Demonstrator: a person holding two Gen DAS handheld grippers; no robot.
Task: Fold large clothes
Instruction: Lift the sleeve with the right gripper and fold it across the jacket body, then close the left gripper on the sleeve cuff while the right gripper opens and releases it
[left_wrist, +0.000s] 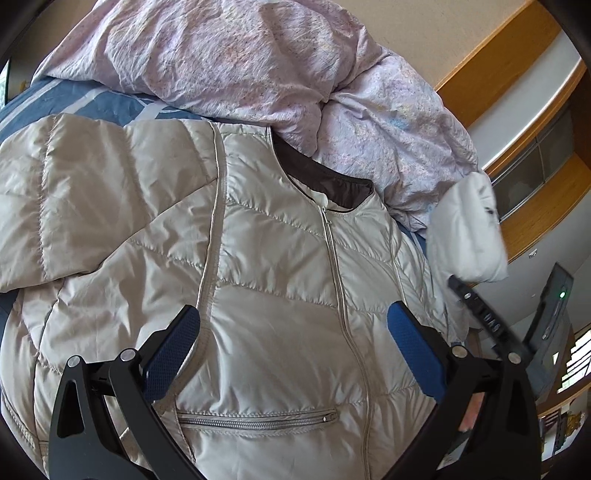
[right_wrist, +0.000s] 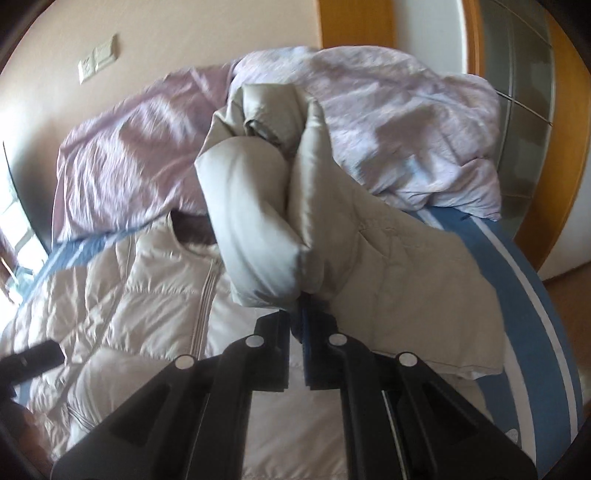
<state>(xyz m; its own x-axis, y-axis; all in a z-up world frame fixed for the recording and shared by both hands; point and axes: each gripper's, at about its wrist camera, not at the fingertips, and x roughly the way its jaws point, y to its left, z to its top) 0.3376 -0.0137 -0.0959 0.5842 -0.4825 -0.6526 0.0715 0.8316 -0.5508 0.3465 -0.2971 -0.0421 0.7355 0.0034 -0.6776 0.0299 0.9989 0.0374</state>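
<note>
Left gripper (left_wrist: 293, 332), nearest in its own view, jaws spread wide, nothing between them, hovering just above the chest of the jacket (left_wrist: 280, 280) — probably ready to pin or smooth the body while the other side gets folded. Jacket is pale beige, puffy, zipped up, lying front-up on the blue striped bedsheet (right_wrist: 517, 258), chest pocket zip toward the camera, one sleeve spread out to the left. Right gripper (right_wrist: 300, 314) is pressed together, pinching the other sleeve (right_wrist: 258, 221) near its cuff and holding it lifted off the bed, so it bunches and droops over the jaws; looks like the sleeve is being carried across the front for the first fold. Behind the jacket, a crumpled lilac duvet (left_wrist: 258, 74) is piled against the wall, out of the folding area. Wooden door frame (right_wrist: 354, 22) farthest back.
</note>
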